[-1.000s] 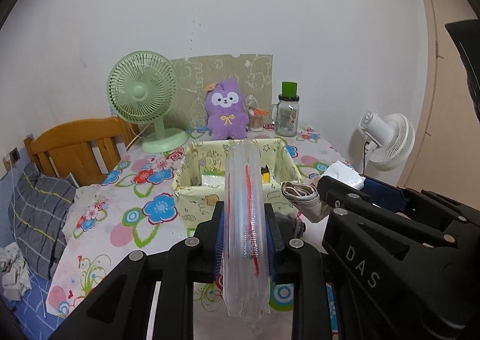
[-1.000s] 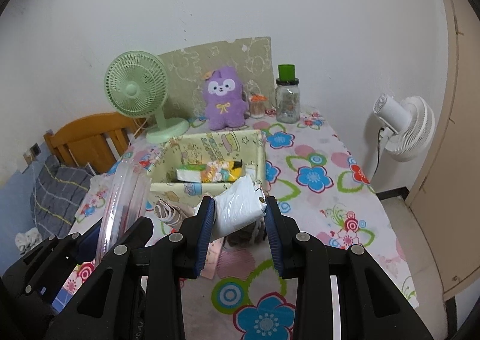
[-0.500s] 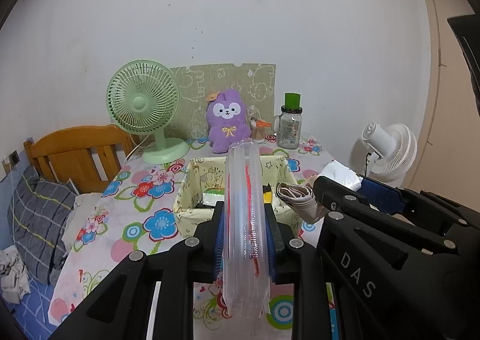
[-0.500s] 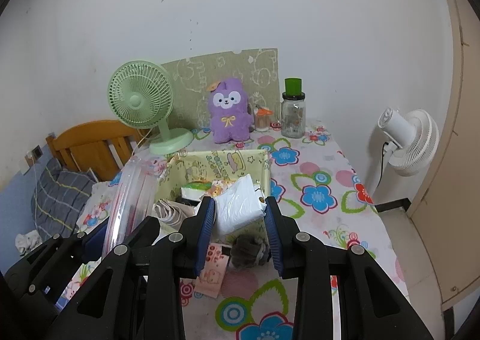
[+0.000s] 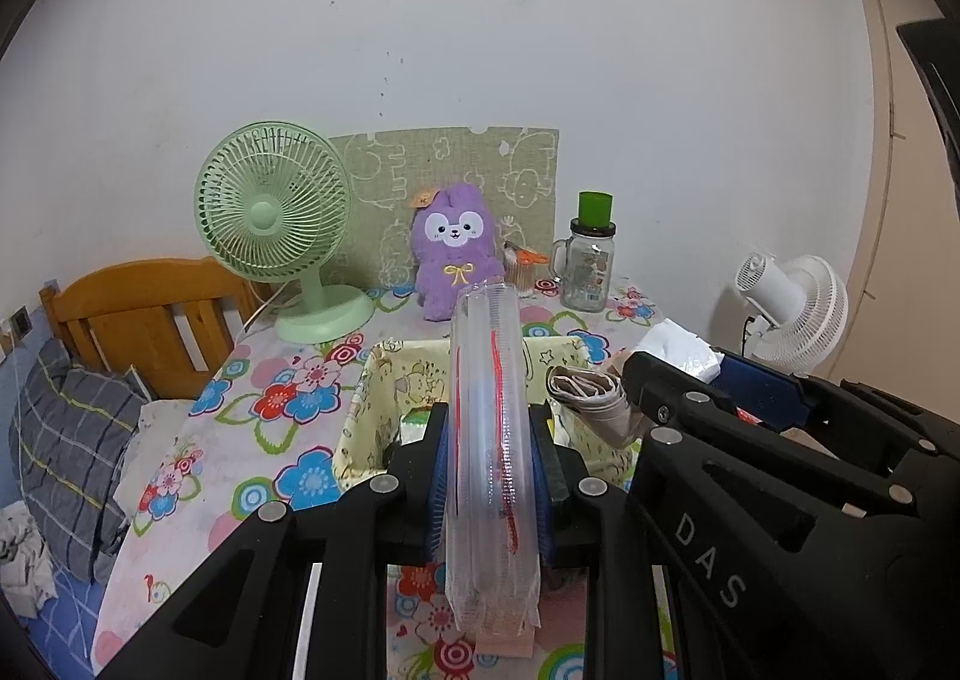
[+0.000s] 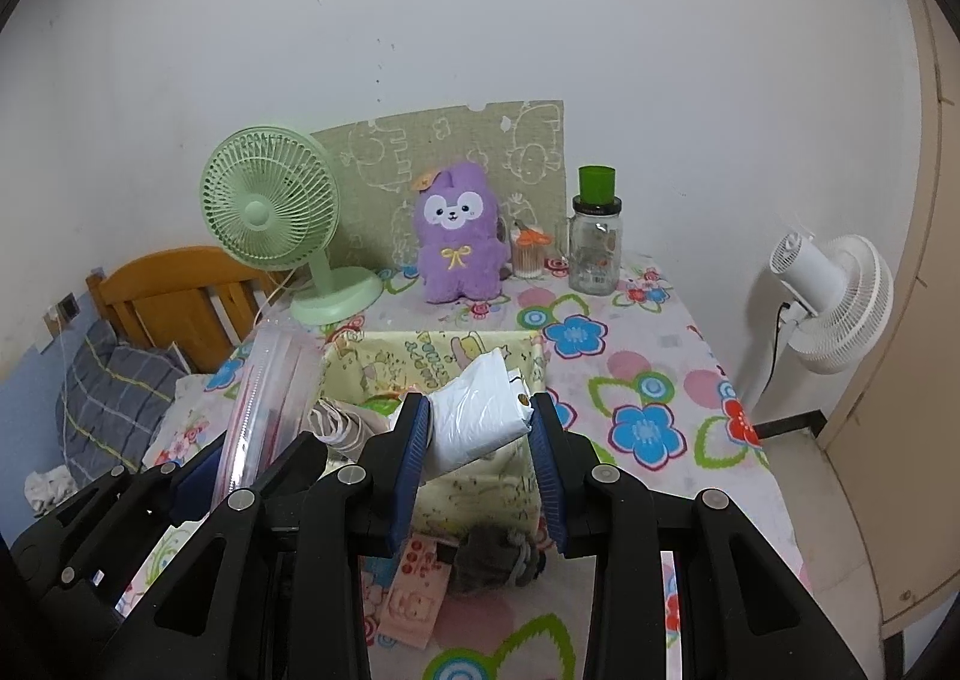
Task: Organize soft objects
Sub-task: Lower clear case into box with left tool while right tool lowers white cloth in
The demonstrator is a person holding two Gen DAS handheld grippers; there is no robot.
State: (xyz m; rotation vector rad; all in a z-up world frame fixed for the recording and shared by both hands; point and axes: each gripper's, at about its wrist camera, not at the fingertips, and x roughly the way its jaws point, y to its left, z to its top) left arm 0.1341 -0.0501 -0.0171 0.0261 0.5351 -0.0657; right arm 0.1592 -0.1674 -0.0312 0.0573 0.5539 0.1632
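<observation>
At far left a green desk fan [image 5: 273,218] stands on the flowered tablecloth [image 6: 654,410], with a purple plush toy [image 6: 459,236] to its right against the wall and a glass jar [image 6: 595,245] with a green lid further right. Nearer, the left gripper [image 5: 489,476] clamps a clear zip bag [image 5: 492,440] upright between its 2 blue pads, above the yellow fabric basket [image 5: 360,428]. To the right, the right gripper [image 6: 480,434] pinches a white plastic-wrapped soft pack [image 6: 477,419], held over the basket's near side. Below it lie a dark item, possibly a rolled sock [image 6: 495,557], and a pink card [image 6: 414,590]. A white fan [image 6: 834,296] stands far right.
</observation>
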